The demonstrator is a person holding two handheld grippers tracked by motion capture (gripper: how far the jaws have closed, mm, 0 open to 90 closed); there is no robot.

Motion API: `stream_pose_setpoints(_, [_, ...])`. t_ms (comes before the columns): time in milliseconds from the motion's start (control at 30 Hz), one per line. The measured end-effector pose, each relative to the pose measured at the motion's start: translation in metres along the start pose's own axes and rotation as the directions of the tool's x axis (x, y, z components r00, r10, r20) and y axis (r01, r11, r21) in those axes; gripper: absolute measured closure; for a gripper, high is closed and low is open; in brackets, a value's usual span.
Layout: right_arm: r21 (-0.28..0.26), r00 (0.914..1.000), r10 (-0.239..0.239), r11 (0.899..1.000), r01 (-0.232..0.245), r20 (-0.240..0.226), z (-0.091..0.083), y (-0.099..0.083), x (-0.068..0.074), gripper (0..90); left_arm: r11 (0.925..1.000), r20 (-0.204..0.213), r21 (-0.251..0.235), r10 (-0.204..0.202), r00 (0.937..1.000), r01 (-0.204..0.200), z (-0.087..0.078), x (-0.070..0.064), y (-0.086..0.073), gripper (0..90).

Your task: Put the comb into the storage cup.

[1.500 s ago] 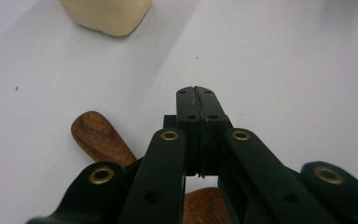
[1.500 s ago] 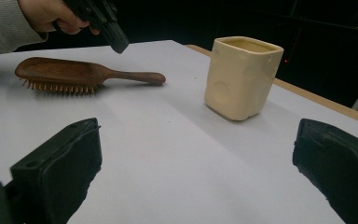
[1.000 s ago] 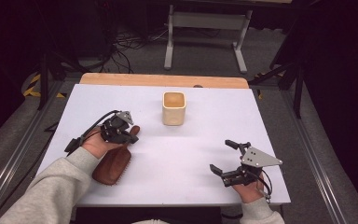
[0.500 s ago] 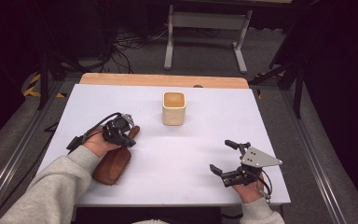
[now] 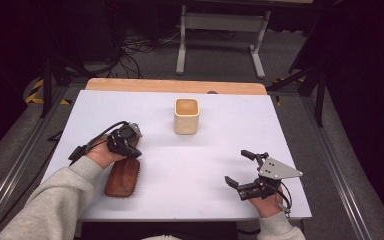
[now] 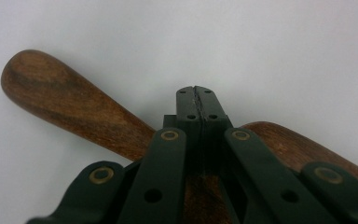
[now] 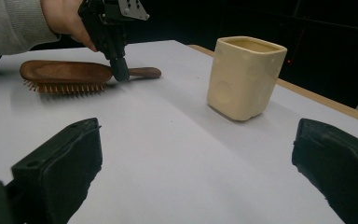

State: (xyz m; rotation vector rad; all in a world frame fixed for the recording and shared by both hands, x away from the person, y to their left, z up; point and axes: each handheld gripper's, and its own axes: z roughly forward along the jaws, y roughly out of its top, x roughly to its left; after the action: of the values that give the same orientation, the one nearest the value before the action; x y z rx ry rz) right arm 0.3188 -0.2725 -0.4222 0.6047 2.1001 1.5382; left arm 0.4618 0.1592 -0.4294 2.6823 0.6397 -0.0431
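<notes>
Two claws work over a white tabletop [image 5: 215, 165], with a square, cream, matte cup [image 5: 186, 116] standing upright near its far middle. Since a second ago the left claw [image 5: 128, 145] has dropped lower onto the wooden hairbrush [image 5: 122, 176], which lies bristles-down to the cup's near left. Its jaws are pressed together, tips meeting over the brush's neck where the rounded, grained handle [image 6: 74, 109] joins the oval head; whether they pinch it I cannot tell. The right claw [image 5: 244, 169], near right of the cup, has not moved, its jaws spread wide and empty.
</notes>
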Motion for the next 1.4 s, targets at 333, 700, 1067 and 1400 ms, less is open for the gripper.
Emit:
stream_pose_setpoints(333, [0.001, 1.0000, -0.001, 1.000, 0.001, 0.000, 0.000, 0.000, 0.000, 2.3, 0.9993, -0.031, 0.012, -0.036, 0.9989, 0.036, -0.006, 0.005, -0.010, 90.0])
stream_pose_setpoints(700, [0.001, 1.0000, 0.003, 1.000, -0.003, -0.003, 0.001, -0.001, 0.000, 2.3, 0.9972, -0.037, 0.032, -0.066, 0.9972, 0.067, -0.011, 0.011, -0.025, 90.0])
stream_pose_setpoints(1067, [0.002, 1.0000, 0.003, 1.000, -0.003, -0.008, 0.002, -0.001, 0.000, 2.3, 0.9940, -0.023, 0.009, -0.109, 0.9938, 0.109, -0.016, 0.017, -0.047, 89.9])
stream_pose_setpoints(1400, [0.004, 0.9999, 0.002, 1.000, -0.002, -0.012, 0.003, -0.001, 0.001, 2.3, 0.9913, -0.014, 0.023, -0.129, 0.9915, 0.129, -0.018, 0.016, -0.063, 88.9])
